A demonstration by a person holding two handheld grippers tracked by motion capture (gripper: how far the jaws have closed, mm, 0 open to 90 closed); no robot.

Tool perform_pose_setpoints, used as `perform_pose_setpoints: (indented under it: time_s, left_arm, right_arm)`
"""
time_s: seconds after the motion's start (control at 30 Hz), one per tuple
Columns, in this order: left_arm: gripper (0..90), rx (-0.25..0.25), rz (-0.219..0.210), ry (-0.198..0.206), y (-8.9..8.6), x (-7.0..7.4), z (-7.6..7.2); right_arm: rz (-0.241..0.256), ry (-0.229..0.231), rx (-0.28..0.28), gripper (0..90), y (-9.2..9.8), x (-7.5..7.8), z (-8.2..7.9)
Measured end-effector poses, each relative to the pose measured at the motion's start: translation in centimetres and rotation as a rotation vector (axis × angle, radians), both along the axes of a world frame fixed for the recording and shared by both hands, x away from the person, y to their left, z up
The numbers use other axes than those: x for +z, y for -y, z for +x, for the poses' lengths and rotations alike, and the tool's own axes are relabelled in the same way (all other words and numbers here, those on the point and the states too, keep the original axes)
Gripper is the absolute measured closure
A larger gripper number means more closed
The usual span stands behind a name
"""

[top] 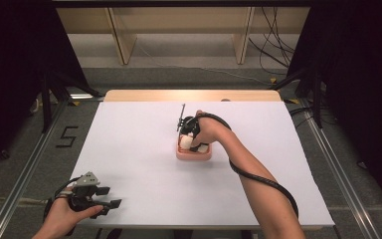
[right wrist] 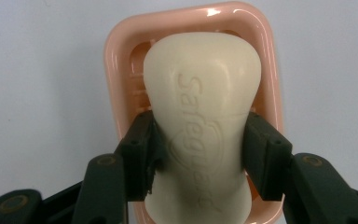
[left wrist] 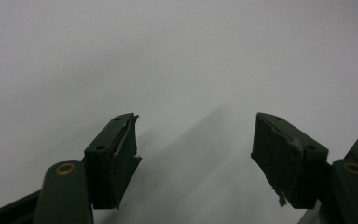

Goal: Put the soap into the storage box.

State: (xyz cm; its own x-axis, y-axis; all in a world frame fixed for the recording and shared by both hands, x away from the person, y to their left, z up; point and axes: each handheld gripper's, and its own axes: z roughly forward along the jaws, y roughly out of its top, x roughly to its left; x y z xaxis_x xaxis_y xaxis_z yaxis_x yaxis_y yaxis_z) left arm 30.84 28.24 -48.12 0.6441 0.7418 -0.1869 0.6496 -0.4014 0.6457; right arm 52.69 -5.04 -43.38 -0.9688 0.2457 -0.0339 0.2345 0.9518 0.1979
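Observation:
A cream bar of soap with raised lettering lies inside a pink soap dish. My right gripper is shut on the soap, one jaw pressed to each long side. In the high view the pink soap dish sits at the middle of the white table, with my right gripper pointing down into it and the soap pale between the jaws. My left gripper rests near the table's front left corner, open. In the left gripper view its jaws stand wide apart over bare white surface.
The white sheet covers the table, with a wooden strip showing at its far edge. Black cables trail from both grippers. Metal rails run along the floor on either side, and shelving legs stand beyond the table.

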Motion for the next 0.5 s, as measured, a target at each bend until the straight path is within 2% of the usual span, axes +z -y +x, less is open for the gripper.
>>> perform_pose_setpoints:
  time_s: [0.03,0.07,0.13,0.27,0.37,0.5]
  left_arm:
    - [30.3,0.003,-0.003,0.001,0.02,-0.01,-0.01]
    - [30.3,0.004,-0.002,0.001,0.02,0.0,-0.02]
    - [30.3,0.001,0.0,0.003,0.0,0.02,-0.03]
    - [30.3,-0.005,0.006,0.011,-0.05,0.06,0.0]
    - [30.3,-0.005,0.005,0.012,-0.06,0.06,0.0]
    - [30.3,-0.004,0.004,0.012,-0.07,0.06,0.0]
  right_arm:
    - [-0.005,0.0,0.0,50.4,-0.03,0.01,-0.02]
    - [-0.031,0.008,0.002,50.3,-0.08,0.17,-0.01]
    - [-0.042,0.023,0.014,50.4,-0.13,0.13,-0.02]
    - [-0.038,0.016,0.006,50.3,-0.15,0.12,0.02]
    - [-0.037,0.028,0.03,50.4,-0.21,0.08,0.13]
    - [-0.039,0.024,0.017,50.3,-0.22,0.02,0.08]
